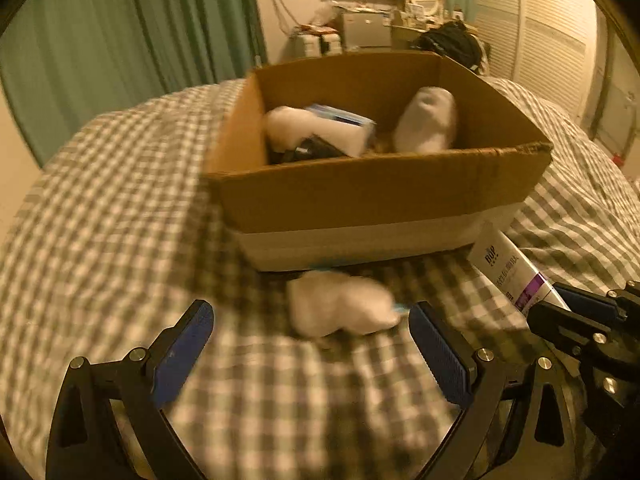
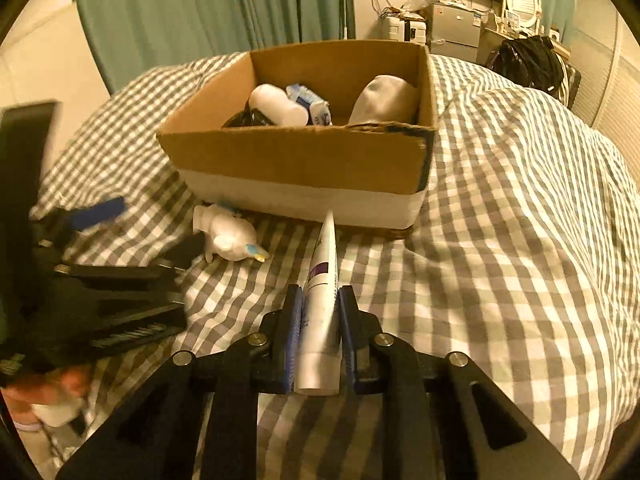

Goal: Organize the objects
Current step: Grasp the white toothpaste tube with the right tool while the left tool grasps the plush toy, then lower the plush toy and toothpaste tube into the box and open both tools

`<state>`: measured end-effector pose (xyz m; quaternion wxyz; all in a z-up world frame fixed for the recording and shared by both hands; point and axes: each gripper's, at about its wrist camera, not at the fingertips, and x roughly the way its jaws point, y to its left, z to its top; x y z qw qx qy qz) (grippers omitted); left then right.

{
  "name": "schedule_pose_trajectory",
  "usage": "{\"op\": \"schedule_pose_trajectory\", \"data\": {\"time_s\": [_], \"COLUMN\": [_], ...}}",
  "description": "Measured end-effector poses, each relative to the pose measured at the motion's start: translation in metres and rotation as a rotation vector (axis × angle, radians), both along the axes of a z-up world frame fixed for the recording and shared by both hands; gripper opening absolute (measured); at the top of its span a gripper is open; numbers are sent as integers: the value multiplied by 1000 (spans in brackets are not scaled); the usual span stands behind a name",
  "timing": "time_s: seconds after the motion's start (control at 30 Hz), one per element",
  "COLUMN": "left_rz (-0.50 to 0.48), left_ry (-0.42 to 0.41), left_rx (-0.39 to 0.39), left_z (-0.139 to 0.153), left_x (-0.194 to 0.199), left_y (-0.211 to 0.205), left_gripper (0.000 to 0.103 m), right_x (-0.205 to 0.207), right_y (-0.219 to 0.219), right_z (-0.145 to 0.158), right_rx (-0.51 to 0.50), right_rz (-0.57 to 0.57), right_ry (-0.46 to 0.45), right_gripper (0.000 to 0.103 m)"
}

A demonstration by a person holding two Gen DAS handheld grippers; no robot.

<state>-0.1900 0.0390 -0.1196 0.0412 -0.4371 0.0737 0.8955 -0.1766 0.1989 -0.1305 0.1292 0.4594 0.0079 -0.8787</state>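
Nearest in the right wrist view, the right gripper (image 2: 319, 316) has its blue-padded fingers (image 2: 293, 320) clamped on a white tube (image 2: 320, 300) with a purple band. The cap end sits back between the fingers and the flat crimped tail points forward toward the box. The hold is on the thicker body near the cap. The tube looks like soft plastic, light and squeezable, so a hard pinch could dent it or push the contents toward the cap. The firmer shoulder near the cap seems the safest place to grip, and the glossy skin may slip.

In the left wrist view, the left gripper (image 1: 310, 330) hovers low over the checked bed (image 1: 120, 208) with its fingers (image 1: 438, 354) spread wide and holding nothing. Just ahead of them lies a small white toy (image 1: 340, 306), blurred here. The right wrist view shows it as a rounded, glossy figure with a blue and yellow tip. It looks hard, light and possibly breakable. Its rounded middle seems the best place to hold it, since the thin tip may snap.

Beyond the toy stands an open cardboard box (image 1: 380, 196), its lower wall wrapped in white. The toy lies just beside that wall. Inside are a white bottle (image 2: 276, 110), a blue and white packet (image 2: 312, 102), a pale sock (image 2: 386, 98) and something dark.

Farther back are green curtains (image 1: 132, 32) and a cluttered desk.
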Motion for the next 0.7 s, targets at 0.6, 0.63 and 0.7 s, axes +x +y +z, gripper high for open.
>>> {"op": "schedule_pose_trajectory", "data": {"time_s": [0.6,0.63,0.7], "left_rz": [-20,-18,-14], "left_ry": [-88,-87,-76], "left_rx": [113,112,119], "left_z": [-17,-14,-4], "left_x": [-10,-5,7], "left_y": [-5,-6,-9], "left_gripper": [68,68,68], "right_x": [-5,-3,2], "right_y": [-2,-2,-3], "right_z": [0,2,9], "right_rx": [-18,-16,-7], "right_rz": [-14,-16,-19], "right_ry": [14,23,46], "right_gripper": [18,18,18]}}
